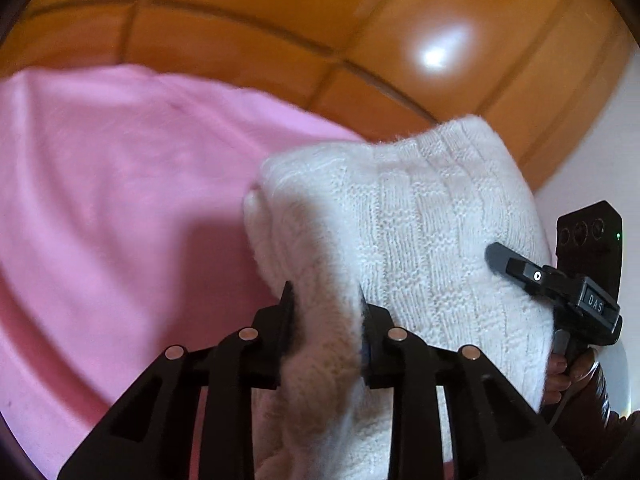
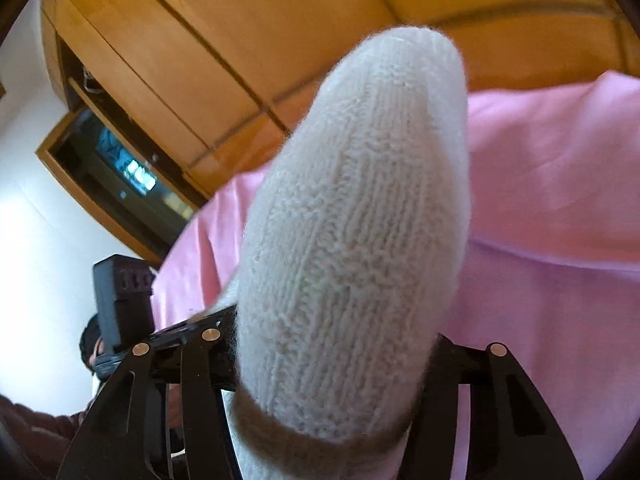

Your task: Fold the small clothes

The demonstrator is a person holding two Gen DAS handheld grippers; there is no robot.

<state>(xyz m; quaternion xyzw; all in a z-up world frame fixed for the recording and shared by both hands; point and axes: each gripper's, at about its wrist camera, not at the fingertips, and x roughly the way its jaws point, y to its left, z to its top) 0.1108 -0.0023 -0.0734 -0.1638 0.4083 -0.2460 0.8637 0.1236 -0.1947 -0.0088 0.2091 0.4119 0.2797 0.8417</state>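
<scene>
The left tongs (image 1: 326,300) pinch a bunched edge of the white knitted garment (image 1: 400,240), their two black fingers (image 1: 286,312) drawn in narrow with the wool squeezed between them and spilling down below the grip. To the left of these tongs and beyond them spreads a pink sheet (image 1: 120,200), smooth with a few soft creases; whether it covers a bed or a counter cannot be told. From the grip the ribbed white knit rises ahead and to the right, lifted off the pink sheet. Further right, the right tongs (image 1: 496,258) show from the side with one grey fingertip lying against the knit, a person's hand (image 1: 560,372) below them on the handle. Behind everything stand orange wooden cupboard doors (image 1: 280,20). In the right wrist view, the left hand (image 2: 96,354) and its black device sit low at the left. The right tongs (image 2: 334,364) stand at a middling width with a thick rounded fold of the same white garment (image 2: 352,220) filling the gap between them and standing up ahead, hiding the fingertips. The pink sheet (image 2: 560,200) lies ahead and to the right of them.
</scene>
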